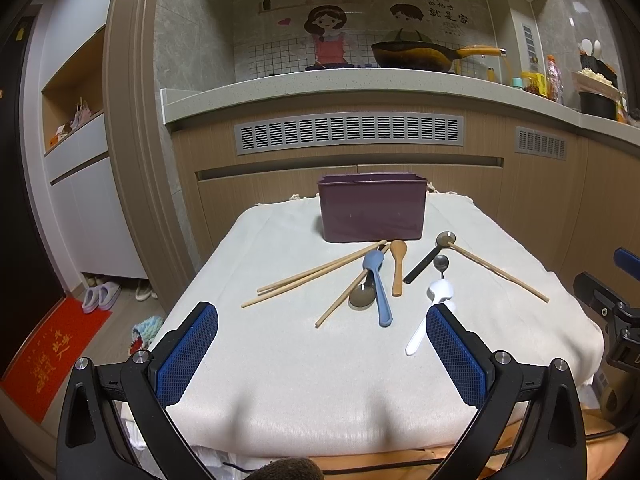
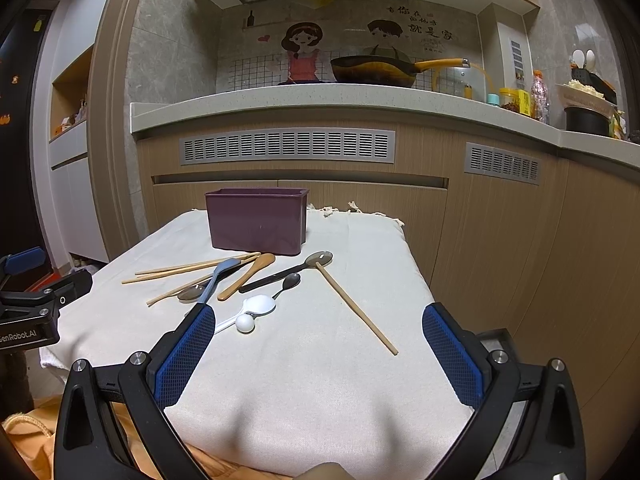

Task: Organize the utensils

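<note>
- Both grippers hover at the near edge of the cloth-covered worktop (image 1: 280, 360), each with its fingers spread wide and nothing between them; no utensil has been picked up yet.
- Ahead of the left gripper (image 1: 322, 354) lies the pile: a blue spoon (image 1: 378, 286) just beyond the gap between its fingers, chopsticks (image 1: 316, 274) fanned toward its left finger, a wooden spoon (image 1: 397, 266) further on, and a white spoon (image 1: 434, 304) whose handle runs behind the tip of its right finger.
- The purple bin (image 1: 372, 208) stands past the pile, straight ahead of the left fingers and open at the top; judging by the task, the utensils belong in it.
- Ahead of the right gripper (image 2: 318, 354) a single chopstick (image 2: 356, 308) lies alone between its fingers, its far end touching a metal spoon (image 2: 318, 259).
- That lone chopstick looks the easiest first pick: it is well apart from the tangle.
- To do it well, I would set the fingers across the stick, not along it, close near its middle so it does not tip, and press lightly, since the soft cloth gives.
- Crossed pieces are best lifted from the top of the pile.
</note>
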A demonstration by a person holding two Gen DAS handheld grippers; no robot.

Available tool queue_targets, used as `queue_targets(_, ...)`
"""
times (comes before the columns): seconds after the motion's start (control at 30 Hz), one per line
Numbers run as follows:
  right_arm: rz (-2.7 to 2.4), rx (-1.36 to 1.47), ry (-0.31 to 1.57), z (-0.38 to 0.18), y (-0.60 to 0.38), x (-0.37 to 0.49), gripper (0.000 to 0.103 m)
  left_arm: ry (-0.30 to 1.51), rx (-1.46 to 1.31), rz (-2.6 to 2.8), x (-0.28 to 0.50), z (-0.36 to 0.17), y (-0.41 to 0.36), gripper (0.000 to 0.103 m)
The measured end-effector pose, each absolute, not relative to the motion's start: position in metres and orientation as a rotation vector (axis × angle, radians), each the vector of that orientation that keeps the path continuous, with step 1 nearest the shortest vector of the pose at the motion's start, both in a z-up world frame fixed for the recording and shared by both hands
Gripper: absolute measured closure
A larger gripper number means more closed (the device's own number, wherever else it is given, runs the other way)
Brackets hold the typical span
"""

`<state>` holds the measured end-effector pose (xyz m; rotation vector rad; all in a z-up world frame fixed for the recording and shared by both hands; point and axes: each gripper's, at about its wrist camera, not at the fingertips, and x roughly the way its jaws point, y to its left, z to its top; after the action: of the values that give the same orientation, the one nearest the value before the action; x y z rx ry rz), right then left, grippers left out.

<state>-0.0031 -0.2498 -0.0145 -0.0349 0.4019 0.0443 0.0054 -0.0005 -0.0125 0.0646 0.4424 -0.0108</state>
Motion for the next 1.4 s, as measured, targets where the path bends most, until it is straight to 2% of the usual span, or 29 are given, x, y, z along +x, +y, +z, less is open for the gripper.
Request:
queue_targets(0.8,0.053,-0.039,0.410,-0.015,-0.250,0.000,0.000,0.466,0.060,-0.008,0.010,-0.012,0.000,0.000)
queue_targets(1.4,0.029,-0.102,0.395,0.003,-0.248,0.060,0.000,0.481,0.134,-0.057,0.086,0.006,-0.018,0.000)
